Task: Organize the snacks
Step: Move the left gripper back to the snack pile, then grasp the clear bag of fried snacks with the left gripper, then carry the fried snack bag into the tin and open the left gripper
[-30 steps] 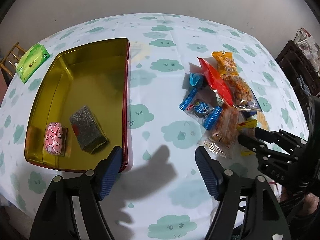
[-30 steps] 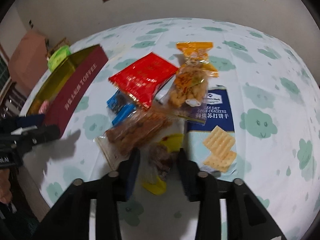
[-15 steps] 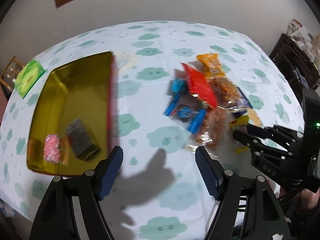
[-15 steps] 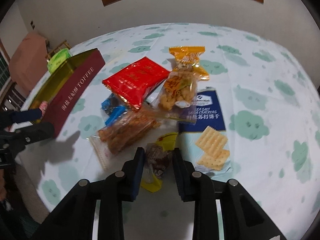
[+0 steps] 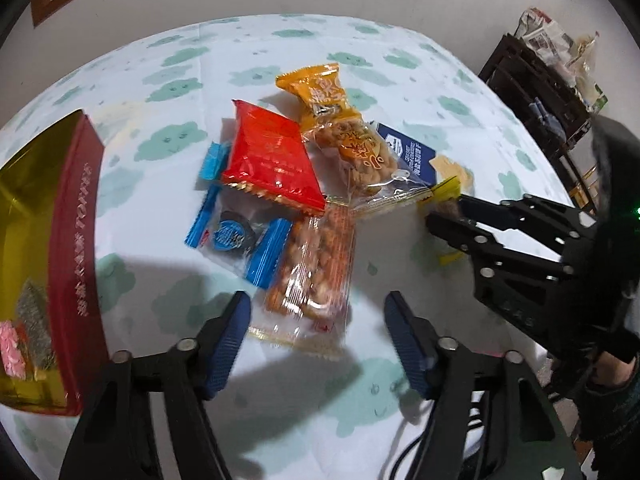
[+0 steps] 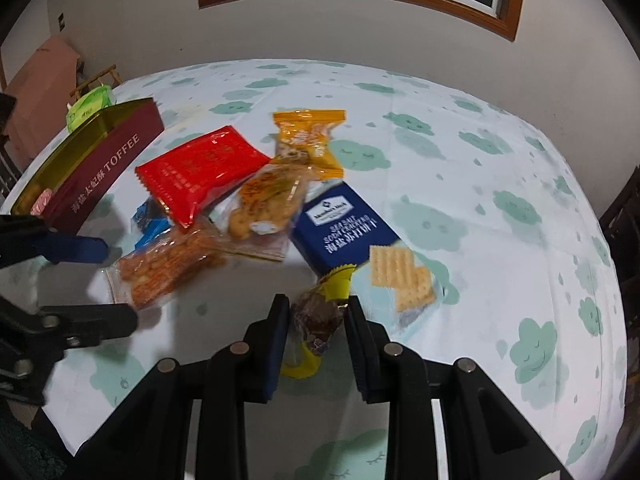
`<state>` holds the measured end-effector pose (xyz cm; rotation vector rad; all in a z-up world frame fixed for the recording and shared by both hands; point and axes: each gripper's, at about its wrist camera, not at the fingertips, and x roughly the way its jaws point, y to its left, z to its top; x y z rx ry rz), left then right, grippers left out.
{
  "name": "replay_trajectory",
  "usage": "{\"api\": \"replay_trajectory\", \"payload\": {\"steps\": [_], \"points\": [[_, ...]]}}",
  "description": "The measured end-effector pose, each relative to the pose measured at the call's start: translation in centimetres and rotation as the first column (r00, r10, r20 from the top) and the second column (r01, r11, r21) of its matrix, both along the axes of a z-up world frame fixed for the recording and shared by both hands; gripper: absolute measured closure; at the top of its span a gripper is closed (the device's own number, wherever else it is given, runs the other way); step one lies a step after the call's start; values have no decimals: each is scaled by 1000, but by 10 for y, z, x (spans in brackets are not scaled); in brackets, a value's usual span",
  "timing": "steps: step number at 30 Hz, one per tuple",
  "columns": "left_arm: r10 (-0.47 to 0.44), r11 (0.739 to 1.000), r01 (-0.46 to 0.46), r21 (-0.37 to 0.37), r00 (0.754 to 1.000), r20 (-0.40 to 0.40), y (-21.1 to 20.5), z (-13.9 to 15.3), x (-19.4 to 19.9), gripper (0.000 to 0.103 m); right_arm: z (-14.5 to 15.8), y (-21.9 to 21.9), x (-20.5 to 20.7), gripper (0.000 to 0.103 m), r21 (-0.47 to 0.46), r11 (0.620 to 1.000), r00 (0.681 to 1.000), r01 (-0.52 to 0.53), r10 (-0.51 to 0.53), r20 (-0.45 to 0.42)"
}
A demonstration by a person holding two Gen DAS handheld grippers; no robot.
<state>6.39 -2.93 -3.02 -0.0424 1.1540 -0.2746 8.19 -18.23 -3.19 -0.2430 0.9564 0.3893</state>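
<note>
A pile of snack packets lies on the cloud-print tablecloth. My left gripper [image 5: 316, 308] hangs over the near end of a clear packet of orange-brown snack [image 5: 316, 264]. Its jaws are closing, with the packet between them and the pads clear of it. My right gripper [image 6: 316, 312] is shut on a small yellow-ended packet with a brown sweet [image 6: 316, 320]; the left wrist view shows this gripper [image 5: 444, 210] at the pile's right. The red toffee tin [image 5: 76, 240] with a gold inside stands at the left and holds a pink packet [image 5: 10, 344] and a dark bar [image 5: 34, 312].
The pile also holds a red packet [image 5: 272, 160], an orange packet [image 5: 320, 92], a blue cracker pack [image 6: 344, 228] and a blue-wrapped cookie [image 5: 232, 236]. A green tissue pack [image 6: 88, 106] lies beyond the tin. A dark shelf [image 5: 540, 92] stands off the table's right side.
My left gripper has swung right from the tin to the snack pile, and its jaws have narrowed. My right gripper has shut on the yellow packet.
</note>
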Motion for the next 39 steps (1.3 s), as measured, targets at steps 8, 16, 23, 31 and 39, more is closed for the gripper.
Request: {"api": "replay_trajectory", "payload": {"steps": [8,16,23,31,39], "points": [[-1,1000,1,28,1000,-24,-10,-10,18,47,-3,-7,2,74,42,999,1000,15,-14,-12],[9,995,-8,99,1000,-7,-20,-13,28,68,-4,-11,2,74,66,997,999,28,-26,-27],[5,996,-4,86,1000,-10,-16,-12,15,70,-5,-11,3,74,64,997,999,31,-29,-32],[17,998,-15,57,999,-28,-7,-10,-5,70,-8,-8,1,74,38,999,999,34,-33,-32],[21,999,-21,32,1000,-14,-4,0,-14,70,-9,-6,1,74,24,999,999,38,-38,-31]]}}
